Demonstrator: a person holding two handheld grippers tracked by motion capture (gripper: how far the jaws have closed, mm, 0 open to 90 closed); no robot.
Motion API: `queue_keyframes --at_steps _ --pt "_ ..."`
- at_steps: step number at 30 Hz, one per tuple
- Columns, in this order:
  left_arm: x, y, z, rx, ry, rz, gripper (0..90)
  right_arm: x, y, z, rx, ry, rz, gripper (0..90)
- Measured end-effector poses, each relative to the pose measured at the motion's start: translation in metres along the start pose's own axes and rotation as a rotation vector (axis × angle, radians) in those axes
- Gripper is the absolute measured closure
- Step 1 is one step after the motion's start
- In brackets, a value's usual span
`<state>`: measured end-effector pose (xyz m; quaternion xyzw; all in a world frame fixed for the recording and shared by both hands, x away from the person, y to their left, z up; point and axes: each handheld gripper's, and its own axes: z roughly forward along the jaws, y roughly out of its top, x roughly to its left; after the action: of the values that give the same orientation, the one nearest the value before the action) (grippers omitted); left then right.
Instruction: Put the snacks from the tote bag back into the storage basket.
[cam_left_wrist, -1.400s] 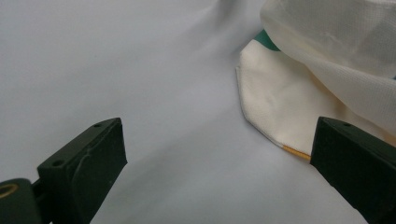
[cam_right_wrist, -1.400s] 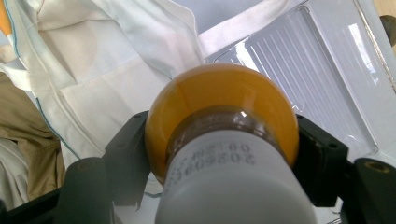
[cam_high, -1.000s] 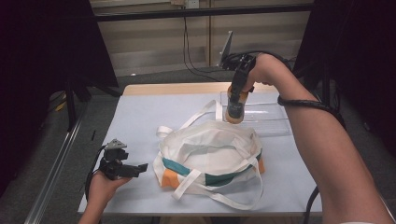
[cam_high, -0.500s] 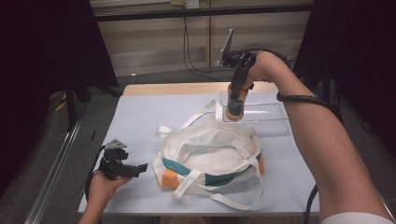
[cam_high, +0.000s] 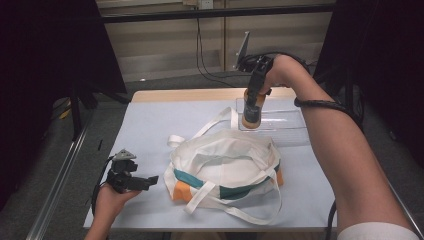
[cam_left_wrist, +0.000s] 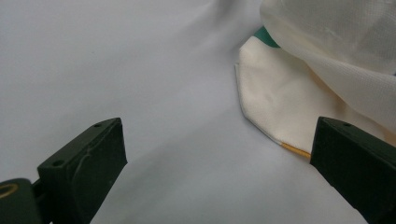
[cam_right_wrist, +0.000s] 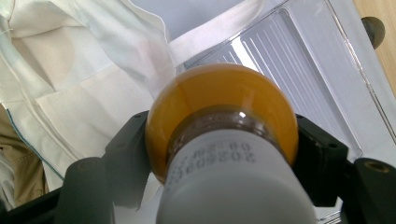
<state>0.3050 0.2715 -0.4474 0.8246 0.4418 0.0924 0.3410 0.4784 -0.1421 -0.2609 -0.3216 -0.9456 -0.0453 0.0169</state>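
Where the bench (cam_high: 150, 120) edge lies nearest, the left tongs (cam_high: 152, 178) are held released just beside the cream tote bag (cam_high: 225, 165). Farther off, an orange bottle (cam_high: 251, 111) is grasped by the right tongs (cam_high: 253, 95), hung above the clear tray (cam_high: 285, 125) beyond the bag.

The bench (cam_high: 165, 125) has a pale grey-white top with a light wooden strip (cam_high: 200, 94) along its far edge. Beyond it stands a beige panelled wall (cam_high: 165, 45), crossed by a dark horizontal bar (cam_high: 200, 13), with black cables (cam_high: 200, 55) hanging down. Dark curtains (cam_high: 45, 55) flank both sides. The floor (cam_high: 40, 195) is grey, and a metal rail (cam_high: 60, 185) runs along the left.
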Motion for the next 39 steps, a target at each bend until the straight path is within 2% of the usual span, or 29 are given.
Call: queue_keyframes --at_steps 1,5,6,7,10,15,17,18,22,29,30,39 --pt "-0.001 0.000 0.001 -0.009 0.000 -0.012 3.3 0.000 0.001 0.000 0.005 0.001 0.007 30.3" --pt "0.001 -0.001 0.000 0.008 -0.006 0.000 3.3 -0.002 0.002 0.001 0.002 0.001 0.002 30.3" --pt "0.001 -0.001 0.001 0.001 -0.005 -0.011 3.4 -0.002 0.002 0.001 0.002 0.000 0.003 30.3" --pt "0.002 -0.001 0.000 0.026 -0.019 -0.003 3.4 -0.003 0.002 0.002 -0.003 -0.003 -0.008 30.3" --pt "0.001 -0.001 0.001 -0.002 -0.004 -0.013 3.4 -0.003 0.003 0.003 0.002 -0.006 0.001 30.3" --pt "0.001 -0.002 0.001 -0.005 -0.002 -0.013 3.4 -0.006 0.004 0.005 0.000 -0.009 -0.005 30.3" --pt "0.001 -0.002 0.001 0.004 -0.002 -0.002 3.4 -0.006 0.005 0.005 0.007 -0.012 0.002 30.3" --pt "0.000 -0.002 0.001 -0.005 -0.003 -0.016 3.4 -0.006 0.006 0.005 0.009 -0.014 -0.002 30.3" --pt "0.001 -0.002 -0.001 0.015 -0.015 -0.014 3.4 -0.008 0.006 0.007 0.007 -0.012 -0.002 30.3" --pt "0.001 -0.003 0.001 -0.008 -0.004 -0.019 3.4 -0.010 0.007 0.013 0.009 -0.012 -0.008 30.3" --pt "0.001 -0.003 0.000 -0.001 -0.005 -0.010 3.4 -0.012 0.007 0.014 0.007 -0.012 -0.017 30.3" --pt "0.001 -0.002 0.000 0.005 -0.005 -0.015 3.4 -0.015 0.006 0.018 0.009 -0.014 -0.015 30.3"
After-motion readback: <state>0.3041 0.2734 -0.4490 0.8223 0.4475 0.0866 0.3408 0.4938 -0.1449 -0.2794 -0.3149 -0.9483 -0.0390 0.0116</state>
